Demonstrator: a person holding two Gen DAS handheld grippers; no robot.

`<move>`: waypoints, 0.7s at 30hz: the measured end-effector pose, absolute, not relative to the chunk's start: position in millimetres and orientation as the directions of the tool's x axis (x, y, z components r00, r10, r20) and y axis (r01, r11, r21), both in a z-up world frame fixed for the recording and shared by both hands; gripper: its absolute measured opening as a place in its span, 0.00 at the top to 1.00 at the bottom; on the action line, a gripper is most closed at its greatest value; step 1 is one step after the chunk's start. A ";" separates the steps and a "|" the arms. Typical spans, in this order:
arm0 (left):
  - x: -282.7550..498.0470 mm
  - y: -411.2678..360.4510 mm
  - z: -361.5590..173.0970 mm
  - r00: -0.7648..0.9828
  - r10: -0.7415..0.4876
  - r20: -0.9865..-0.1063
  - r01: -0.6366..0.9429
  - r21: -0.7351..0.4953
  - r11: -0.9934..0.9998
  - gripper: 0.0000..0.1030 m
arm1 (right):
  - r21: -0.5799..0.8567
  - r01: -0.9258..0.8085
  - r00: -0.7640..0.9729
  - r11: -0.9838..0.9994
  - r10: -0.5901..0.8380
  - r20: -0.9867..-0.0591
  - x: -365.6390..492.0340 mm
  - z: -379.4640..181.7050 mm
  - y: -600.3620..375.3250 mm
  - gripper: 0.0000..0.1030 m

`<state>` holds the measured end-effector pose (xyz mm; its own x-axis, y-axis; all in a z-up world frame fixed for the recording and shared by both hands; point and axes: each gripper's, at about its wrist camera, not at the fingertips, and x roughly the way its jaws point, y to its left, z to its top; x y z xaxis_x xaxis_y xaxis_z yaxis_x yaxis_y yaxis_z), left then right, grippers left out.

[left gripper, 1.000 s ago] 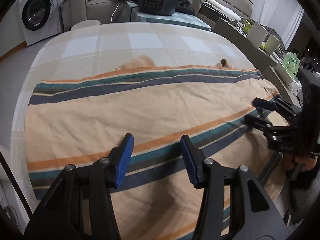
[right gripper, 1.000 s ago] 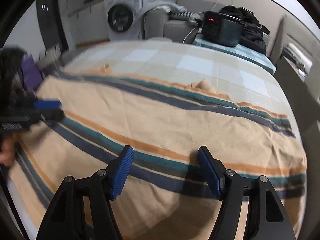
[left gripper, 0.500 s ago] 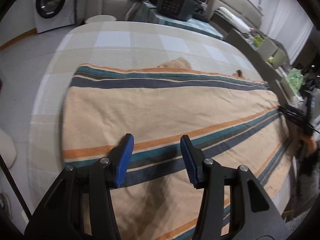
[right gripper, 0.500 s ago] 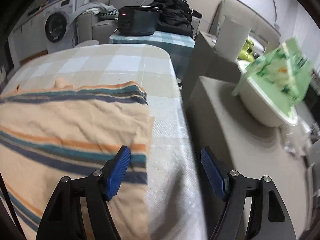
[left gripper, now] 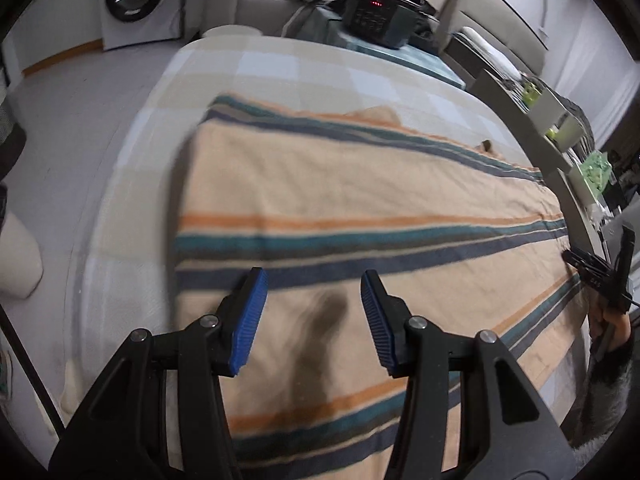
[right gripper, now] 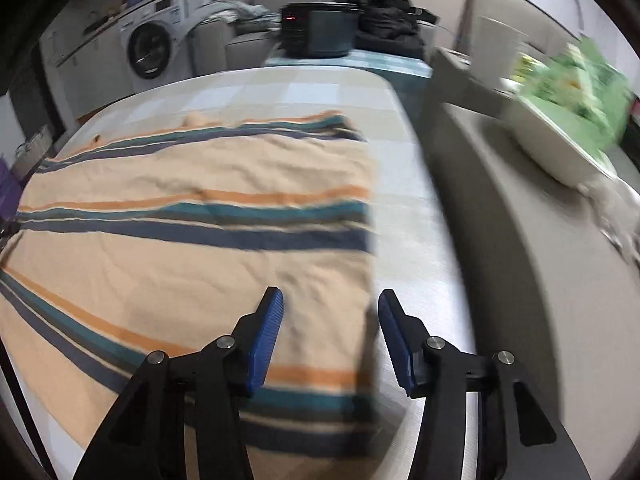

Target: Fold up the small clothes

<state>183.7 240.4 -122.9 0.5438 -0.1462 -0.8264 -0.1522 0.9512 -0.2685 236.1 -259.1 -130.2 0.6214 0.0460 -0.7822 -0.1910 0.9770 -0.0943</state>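
Striped cloth [left gripper: 360, 200] lies flat on checked worktop [left gripper: 280, 68]. Left tool [left gripper: 314, 312] spread, empty, hovering over the cloth near its left edge. Right tool [right gripper: 330, 332] spread, empty, straddling the cloth's right edge [right gripper: 370, 280]. Both views motion-blurred.

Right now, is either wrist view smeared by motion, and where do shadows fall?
Left wrist view: mild smear along the striped cloth's left edge; a dark shadow lies on the cloth between the open jaws. Right wrist view: heavy smear on the green-patterned item and counter at right; the cloth stays fairly sharp.
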 end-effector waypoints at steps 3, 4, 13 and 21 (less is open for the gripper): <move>171.4 248.1 -121.4 0.558 -0.129 -0.820 -0.169 -0.264 0.950 0.56 | -0.107 -0.108 0.629 0.988 -0.016 -0.777 223.4 -121.0 -276.0 0.53; 169.7 248.6 -119.0 0.563 -0.119 -0.818 -0.172 -0.256 0.951 0.56 | -0.090 -0.104 0.645 0.991 -0.002 -0.764 219.2 -113.8 -277.3 0.53; 208.0 215.7 -78.8 0.644 -0.148 -0.750 -0.068 -0.248 0.966 0.56 | -0.105 -0.134 0.822 0.985 0.051 -0.567 197.8 -26.0 -200.1 0.52; 269.4 178.5 -97.0 0.600 -0.156 -0.785 0.019 -0.181 0.983 0.56 | -0.169 -0.228 0.829 0.959 0.100 -0.550 251.9 -41.8 -115.4 0.51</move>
